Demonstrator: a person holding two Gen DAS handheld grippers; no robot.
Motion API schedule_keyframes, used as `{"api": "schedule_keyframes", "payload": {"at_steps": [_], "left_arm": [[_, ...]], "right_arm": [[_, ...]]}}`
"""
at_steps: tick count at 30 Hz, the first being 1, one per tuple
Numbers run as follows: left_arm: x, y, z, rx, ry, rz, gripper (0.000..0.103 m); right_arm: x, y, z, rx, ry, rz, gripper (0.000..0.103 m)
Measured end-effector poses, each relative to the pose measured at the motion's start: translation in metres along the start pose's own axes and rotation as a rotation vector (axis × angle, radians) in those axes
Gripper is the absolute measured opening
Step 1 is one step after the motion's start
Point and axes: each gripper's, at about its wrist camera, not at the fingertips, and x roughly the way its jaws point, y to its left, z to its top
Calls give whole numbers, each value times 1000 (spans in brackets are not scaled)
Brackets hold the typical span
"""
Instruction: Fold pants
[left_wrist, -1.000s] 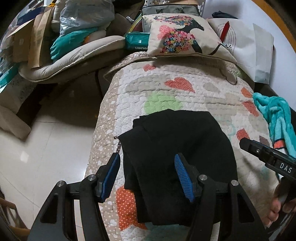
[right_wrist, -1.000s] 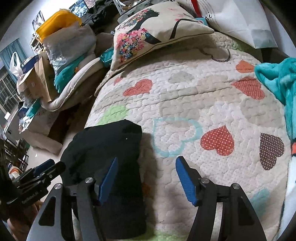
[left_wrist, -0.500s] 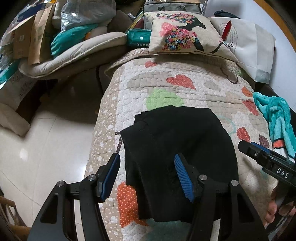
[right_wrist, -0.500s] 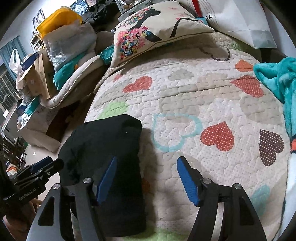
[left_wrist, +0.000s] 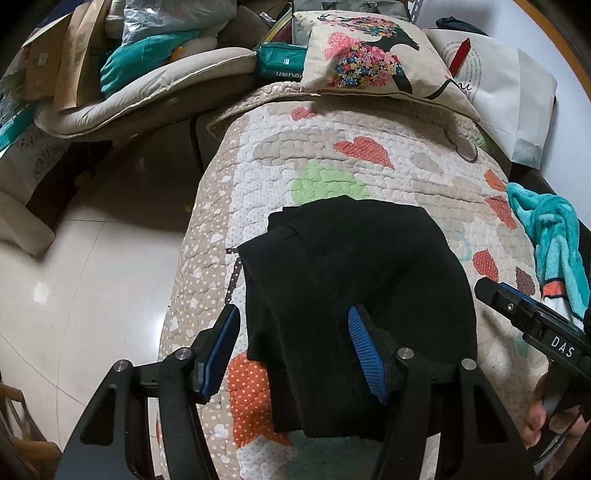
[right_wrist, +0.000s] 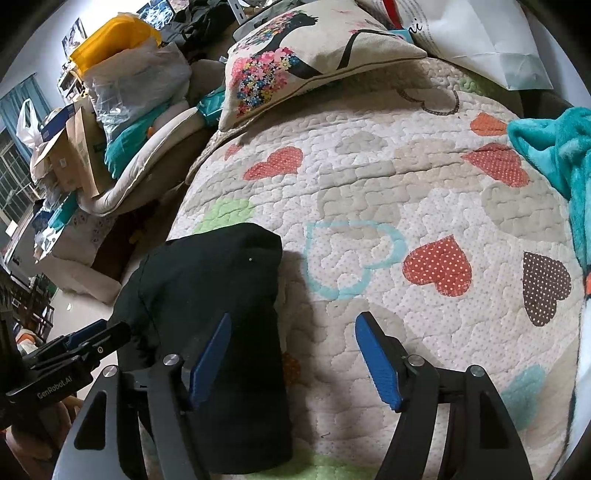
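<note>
The black pants (left_wrist: 354, 288) lie folded in a compact bundle on the heart-patterned quilt (left_wrist: 369, 162), near its left edge. My left gripper (left_wrist: 295, 350) is open and empty, held just above the near part of the bundle. My right gripper (right_wrist: 291, 354) is open and empty, over the quilt beside the right side of the pants (right_wrist: 210, 295). The right gripper also shows at the right edge of the left wrist view (left_wrist: 532, 321). The left gripper shows at the left edge of the right wrist view (right_wrist: 74, 347).
A flowered pillow (left_wrist: 373, 66) and a white paper bag (left_wrist: 517, 96) lie at the far end of the bed. A teal blanket (left_wrist: 554, 236) is bunched at the right. A cushion and piled bags (left_wrist: 110, 74) sit at far left, tile floor (left_wrist: 92, 258) below.
Both grippers have drawn back a little from the pants and stayed open. The folded bundle has not changed shape.
</note>
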Motion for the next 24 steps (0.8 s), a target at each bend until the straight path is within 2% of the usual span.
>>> {"api": "schedule_keyframes", "payload": {"at_steps": [6,10,13,20,24], "left_arm": [[4,3,-3,-14,18,-11,60],[13,17,-4,-90,57,-79,60],[22,30,-6,-175,86,-148,61],[46,49,-10,-307,131,-220,72],[61,48,-6,-308,121,-260,84]], "right_arm": [[0,0,0,4,0,12,77],[8,-2,1,44,9,86,87],[25,-3,4,77,36,115,87],[48,-2,6,158,82,194,90],[65,0,6,178,120,236,92]]}}
